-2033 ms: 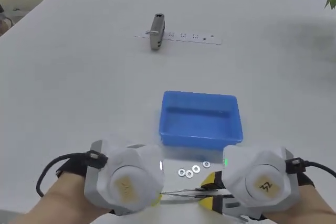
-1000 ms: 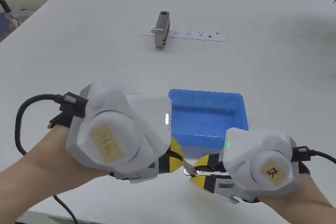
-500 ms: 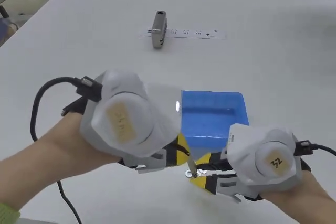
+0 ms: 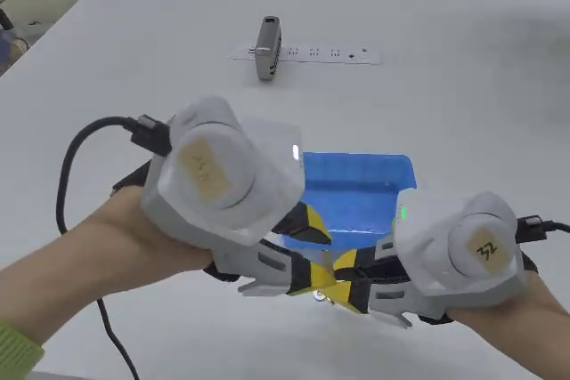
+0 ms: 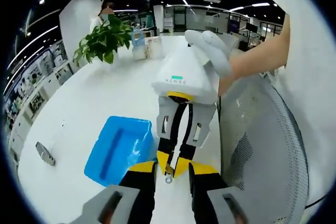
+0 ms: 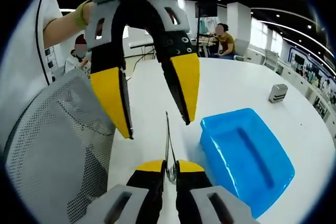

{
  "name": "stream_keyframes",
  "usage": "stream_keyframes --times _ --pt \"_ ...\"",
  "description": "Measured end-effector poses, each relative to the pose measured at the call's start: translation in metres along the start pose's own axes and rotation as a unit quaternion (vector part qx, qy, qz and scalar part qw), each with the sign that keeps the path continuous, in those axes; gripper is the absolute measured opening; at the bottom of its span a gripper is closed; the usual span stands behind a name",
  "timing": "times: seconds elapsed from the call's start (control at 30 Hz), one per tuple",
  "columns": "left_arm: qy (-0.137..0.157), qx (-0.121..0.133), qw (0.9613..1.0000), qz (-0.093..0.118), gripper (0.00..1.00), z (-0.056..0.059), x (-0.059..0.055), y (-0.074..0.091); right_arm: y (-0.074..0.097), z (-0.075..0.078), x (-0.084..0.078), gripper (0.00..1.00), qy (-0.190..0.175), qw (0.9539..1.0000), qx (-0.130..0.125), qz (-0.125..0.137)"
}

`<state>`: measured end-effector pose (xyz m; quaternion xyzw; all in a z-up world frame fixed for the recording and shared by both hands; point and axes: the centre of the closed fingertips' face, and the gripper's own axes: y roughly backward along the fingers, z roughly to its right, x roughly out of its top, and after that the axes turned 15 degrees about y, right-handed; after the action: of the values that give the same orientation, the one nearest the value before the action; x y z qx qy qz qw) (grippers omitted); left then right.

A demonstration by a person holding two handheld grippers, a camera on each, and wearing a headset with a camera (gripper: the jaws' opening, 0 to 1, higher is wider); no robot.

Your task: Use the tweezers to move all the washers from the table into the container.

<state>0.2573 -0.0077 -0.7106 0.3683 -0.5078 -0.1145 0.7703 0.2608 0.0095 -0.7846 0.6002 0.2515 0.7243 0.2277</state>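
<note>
Container [image 4: 361, 189] near rim obscured

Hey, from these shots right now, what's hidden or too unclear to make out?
Washers on the table: in the head view, the left gripper and right gripper cover that spot; count unknown.
Tweezers tips: in the left gripper view, too small to tell whether they pinch the small ring beside them.
Blue container floor: partly covered by the grippers in the head view; contents unreadable.

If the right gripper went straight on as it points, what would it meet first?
The left gripper, facing it head-on, jaws open either side of the tweezers that the right gripper holds. The gap looks short, though depth is unclear.
</note>
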Motion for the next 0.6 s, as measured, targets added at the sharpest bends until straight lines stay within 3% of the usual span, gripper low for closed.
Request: stream_keyframes --times 0.07,0.1,0.13,0.2,0.23,0.33,0.43,0.5,0.53,0.6 --pt "0.051 0.005 0.9974 0.050 0.33 0.001 0.004 0.007 0.000 0.002 0.000 0.04 -0.026 0.9995 -0.012 0.010" --pt "0.085 0.007 0.9928 0.084 0.40 0.001 0.005 0.012 0.001 0.004 0.000 0.04 -0.049 0.9983 -0.023 0.020" --pt "0.109 0.010 0.9886 0.103 0.46 0.002 0.005 0.016 0.001 0.007 0.000 0.04 -0.070 0.9966 -0.032 0.029" --pt "0.160 0.021 0.9757 0.148 0.54 0.002 0.002 0.025 0.004 0.013 -0.003 0.04 -0.129 0.9890 -0.046 0.056" --pt "0.183 0.032 0.9674 0.172 0.58 0.002 0.000 0.031 0.007 0.017 -0.006 0.03 -0.159 0.9831 -0.057 0.069" --pt "0.220 0.063 0.9527 0.200 0.64 0.004 -0.014 0.043 0.011 0.021 -0.010 0.03 -0.203 0.9720 -0.066 0.098" --pt "0.233 0.092 0.9439 0.215 0.65 0.006 -0.024 0.053 0.017 0.022 -0.010 0.03 -0.233 0.9619 -0.070 0.124" --pt "0.256 0.100 0.9293 0.246 0.67 0.006 -0.023 0.062 0.024 0.026 -0.005 0.03 -0.252 0.9532 -0.075 0.148" --pt "0.271 0.102 0.9200 0.264 0.70 0.006 -0.022 0.067 0.028 0.027 -0.002 0.03 -0.257 0.9499 -0.079 0.159" --pt "0.290 0.109 0.9075 0.283 0.72 0.004 -0.023 0.074 0.039 0.032 0.005 0.03 -0.268 0.9414 -0.089 0.184"
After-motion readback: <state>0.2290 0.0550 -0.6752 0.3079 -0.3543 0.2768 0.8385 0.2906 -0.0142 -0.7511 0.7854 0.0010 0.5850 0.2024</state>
